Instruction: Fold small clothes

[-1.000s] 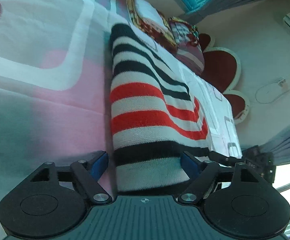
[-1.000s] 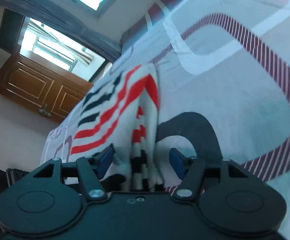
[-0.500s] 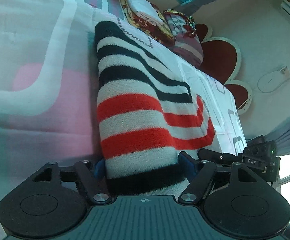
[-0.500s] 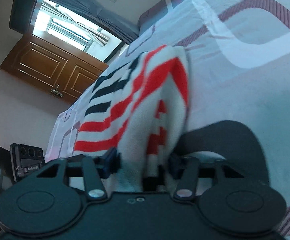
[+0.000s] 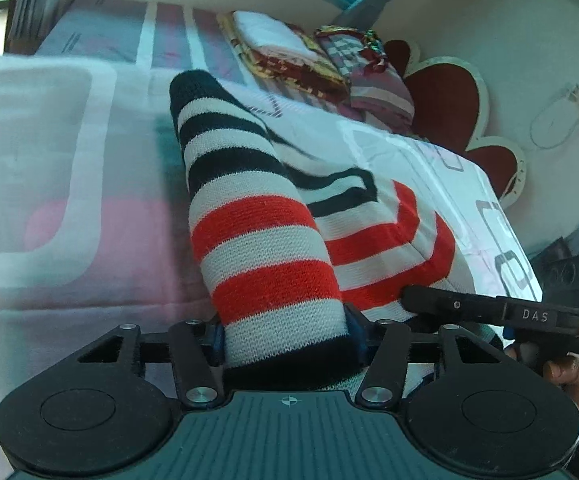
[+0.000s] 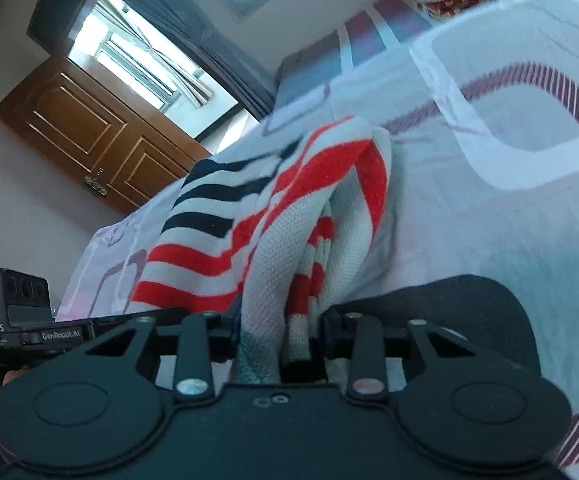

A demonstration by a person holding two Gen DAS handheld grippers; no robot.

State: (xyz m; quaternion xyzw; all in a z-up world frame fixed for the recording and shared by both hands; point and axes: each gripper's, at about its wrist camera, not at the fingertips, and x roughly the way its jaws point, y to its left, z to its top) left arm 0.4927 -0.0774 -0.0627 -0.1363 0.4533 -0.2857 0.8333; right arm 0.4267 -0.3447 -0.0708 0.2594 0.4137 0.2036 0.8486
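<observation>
The sweater [image 5: 265,240], knitted in white, red and dark stripes, is clamped at its near end in the left tongs [image 5: 285,340], whose blue-padded fingers [image 5: 355,330] press in on a thick rolled fold of it. The right tongs [image 6: 279,326] are likewise clenched on a bunched edge of the same sweater [image 6: 289,216], several layers squeezed together between them. From both pairs of tongs the sweater runs forward and lies on the bed [image 5: 69,160], over a sheet patterned with pale rounded rectangles. Only the left view shows the right tongs from outside [image 5: 489,308], low at the sweater's right edge, and beyond them folded blankets [image 5: 289,56] and a red flower-shaped headboard [image 5: 445,100]. Only the right view shows the left tongs' housing [image 6: 21,320] at the lower left, a wooden door [image 6: 85,132] and a bright window [image 6: 145,56].
</observation>
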